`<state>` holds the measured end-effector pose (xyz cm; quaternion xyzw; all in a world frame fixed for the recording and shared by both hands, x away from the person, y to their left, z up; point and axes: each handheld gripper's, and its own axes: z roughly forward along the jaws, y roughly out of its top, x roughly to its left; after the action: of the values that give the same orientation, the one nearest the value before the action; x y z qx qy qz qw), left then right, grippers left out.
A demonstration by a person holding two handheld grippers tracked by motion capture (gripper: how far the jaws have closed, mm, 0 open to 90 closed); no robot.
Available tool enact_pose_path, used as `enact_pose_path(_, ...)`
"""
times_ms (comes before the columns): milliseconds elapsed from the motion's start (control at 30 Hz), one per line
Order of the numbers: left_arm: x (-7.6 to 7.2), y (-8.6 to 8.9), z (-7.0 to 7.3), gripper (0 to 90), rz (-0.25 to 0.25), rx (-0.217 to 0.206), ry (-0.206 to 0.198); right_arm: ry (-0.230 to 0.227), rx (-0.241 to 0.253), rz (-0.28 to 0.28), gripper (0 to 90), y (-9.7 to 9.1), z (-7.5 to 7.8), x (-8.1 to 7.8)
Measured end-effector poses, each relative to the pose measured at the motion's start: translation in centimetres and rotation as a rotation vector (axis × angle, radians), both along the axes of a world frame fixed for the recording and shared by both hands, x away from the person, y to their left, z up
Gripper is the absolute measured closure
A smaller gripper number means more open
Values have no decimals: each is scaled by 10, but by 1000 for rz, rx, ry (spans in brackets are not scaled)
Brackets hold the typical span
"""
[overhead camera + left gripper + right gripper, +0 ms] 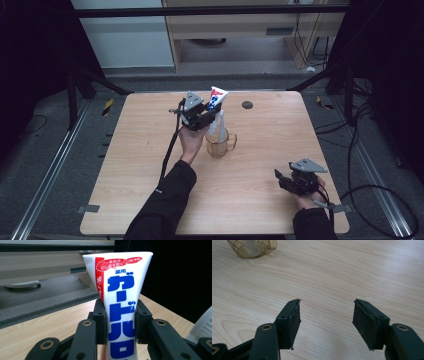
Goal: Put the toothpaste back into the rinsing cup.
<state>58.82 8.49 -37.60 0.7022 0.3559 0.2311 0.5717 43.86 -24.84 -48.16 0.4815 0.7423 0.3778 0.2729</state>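
Note:
A white toothpaste tube [120, 297] with blue and red lettering stands upright between the jaws of my left gripper [119, 322], which is shut on it. From above, the tube [216, 102] leans with its lower end inside an amber glass mug [220, 143] at the table's middle, and the left gripper [206, 116] is just left of the mug's rim. My right gripper [280, 179] rests low at the table's front right. Its jaws stand open with nothing between them [325, 322]. The mug's base [253, 248] lies farther off.
A small dark round disc [247, 105] lies on the wooden table [150, 150] toward the back right. A black cable [170, 150] trails from the left gripper along the forearm. A white ribbed cap edge [202, 327] shows at the right of the left gripper view.

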Motion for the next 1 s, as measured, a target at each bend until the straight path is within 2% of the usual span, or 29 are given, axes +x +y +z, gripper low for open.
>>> enact_pose_path(467, -2, -10, -16, 680, 0, 13, -2, 1, -5, 3, 388, 0, -1, 1)
enact_pose_path(700, -2, -7, -24, 673, 4, -1, 12, 2, -9, 5, 384, 1, -1, 1)
enact_pose_path(1000, -5, -7, -31, 657, 1, 25, 33, 16, -9, 2, 370, 2, -1, 1)
